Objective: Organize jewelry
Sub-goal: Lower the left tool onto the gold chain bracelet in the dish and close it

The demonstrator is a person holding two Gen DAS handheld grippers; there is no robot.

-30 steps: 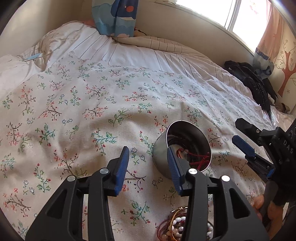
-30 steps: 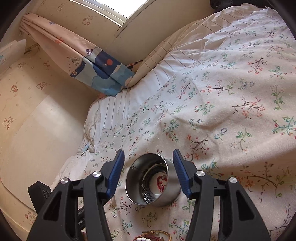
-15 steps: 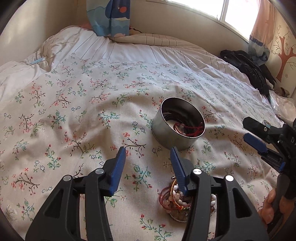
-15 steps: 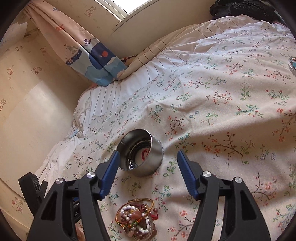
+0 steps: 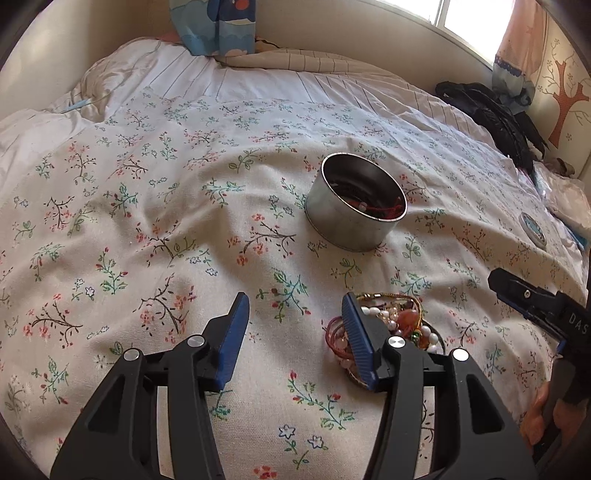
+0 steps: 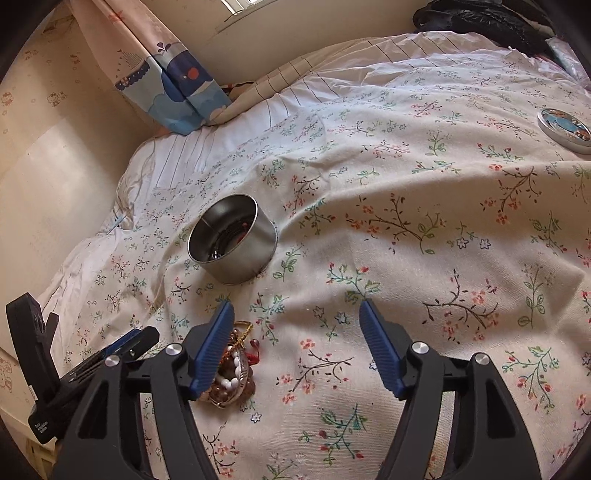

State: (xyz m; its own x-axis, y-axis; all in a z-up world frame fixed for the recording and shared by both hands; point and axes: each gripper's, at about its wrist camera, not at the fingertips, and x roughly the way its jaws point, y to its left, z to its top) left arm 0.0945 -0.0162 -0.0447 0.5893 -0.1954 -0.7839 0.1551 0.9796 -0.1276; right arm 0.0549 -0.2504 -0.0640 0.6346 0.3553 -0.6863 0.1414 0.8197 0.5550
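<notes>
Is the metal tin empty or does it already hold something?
Not empty: the metal tin stands upright and open, with red cord and pale pieces visible inside.

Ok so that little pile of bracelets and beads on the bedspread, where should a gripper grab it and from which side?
Take the bracelet pile from above, closing on the gold bangle or the red bands at its outer edge. The loops stand a little proud of the floral bedspread, so a finger could probably slide under one. The left gripper sits closest with its jaws apart. The beads in the middle look loose and likely to slip.

A home bedroom: a bed [image 5: 155, 192] with a floral sheet fills the frame, a cartoon-print curtain [image 6: 173, 85] hangs upper left, a window [image 5: 469, 14] sits upper right.
</notes>
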